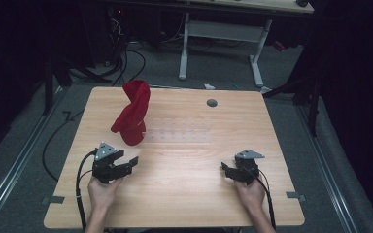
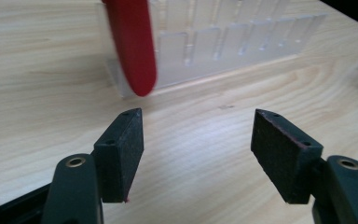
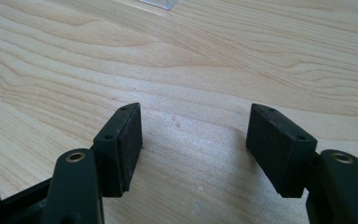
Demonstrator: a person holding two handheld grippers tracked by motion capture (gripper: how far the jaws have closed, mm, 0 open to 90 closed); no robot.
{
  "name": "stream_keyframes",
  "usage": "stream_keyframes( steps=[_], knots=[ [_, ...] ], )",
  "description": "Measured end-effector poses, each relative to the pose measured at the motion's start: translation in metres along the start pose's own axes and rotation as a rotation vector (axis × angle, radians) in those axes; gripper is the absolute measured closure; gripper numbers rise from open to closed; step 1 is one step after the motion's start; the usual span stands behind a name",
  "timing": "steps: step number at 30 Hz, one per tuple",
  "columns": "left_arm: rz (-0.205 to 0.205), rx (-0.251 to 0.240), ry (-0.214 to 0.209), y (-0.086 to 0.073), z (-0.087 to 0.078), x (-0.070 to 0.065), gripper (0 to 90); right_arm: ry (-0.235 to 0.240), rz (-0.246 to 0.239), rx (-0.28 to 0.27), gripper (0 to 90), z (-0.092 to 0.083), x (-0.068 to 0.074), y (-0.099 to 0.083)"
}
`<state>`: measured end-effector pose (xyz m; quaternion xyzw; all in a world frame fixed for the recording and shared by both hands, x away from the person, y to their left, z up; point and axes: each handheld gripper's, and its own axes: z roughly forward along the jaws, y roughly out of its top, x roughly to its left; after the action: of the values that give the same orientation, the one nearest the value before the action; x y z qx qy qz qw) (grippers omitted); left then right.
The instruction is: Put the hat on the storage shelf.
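You see a light wooden table [image 1: 184, 194] with a round grey grommet [image 1: 211, 103] near its far edge. Behind it stands a white-legged desk [image 1: 221, 34] on grey floor.

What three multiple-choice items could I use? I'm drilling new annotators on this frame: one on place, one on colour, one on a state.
1. Where does the cloth stand?
A. at the clear rack's left end
B. by the round table hole
C. beside the right tongs

2. What colour is the cloth?
A. blue
B. red
C. green

3. How are the left tongs?
A. shut on the cloth
B. shut on the rack
C. open, holding nothing

Key: 1 A, the cloth rises at the left end of the clear rack; 2 B, it is plainly red; 3 C, the left tongs gape over bare table.
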<state>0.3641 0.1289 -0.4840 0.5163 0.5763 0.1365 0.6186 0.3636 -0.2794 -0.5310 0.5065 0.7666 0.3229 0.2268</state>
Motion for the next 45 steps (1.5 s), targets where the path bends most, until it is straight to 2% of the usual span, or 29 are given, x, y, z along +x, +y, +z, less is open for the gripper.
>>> stream_keyframes(
  steps=[3,8,15,20,25,31,39,42,45],
  knots=[
    [0.014,0.010,-0.014,-0.007,-0.001,-0.004,34.3,0.000,0.001,0.000,36.2,0.000,0.000,0.000],
    [0.014,0.050,-0.032,-0.019,0.004,-0.011,34.0,-0.002,0.002,0.000,36.2,0.000,0.000,0.000],
    [0.028,0.071,-0.048,-0.034,0.009,-0.019,33.6,-0.003,0.004,0.000,36.2,0.000,0.000,0.000],
    [0.064,0.104,-0.050,-0.048,0.017,-0.023,33.4,-0.003,0.004,0.000,36.2,0.000,0.000,0.000],
    [0.111,0.122,-0.038,-0.061,0.026,-0.025,33.2,-0.002,0.004,0.000,36.2,0.000,0.000,0.000],
    [0.160,0.142,-0.005,-0.074,0.036,-0.023,32.9,-0.003,0.003,0.000,36.2,0.000,0.000,0.000],
    [0.173,0.138,0.023,-0.080,0.044,-0.021,32.0,0.000,0.003,0.000,36.0,0.000,0.001,0.000],
    [0.199,0.146,0.033,-0.082,0.045,-0.022,31.5,-0.001,0.003,0.000,36.0,0.000,0.001,0.000],
    [0.197,0.143,0.037,-0.083,0.045,-0.022,30.9,-0.001,0.002,0.000,36.0,0.000,0.001,0.000]
  ],
)
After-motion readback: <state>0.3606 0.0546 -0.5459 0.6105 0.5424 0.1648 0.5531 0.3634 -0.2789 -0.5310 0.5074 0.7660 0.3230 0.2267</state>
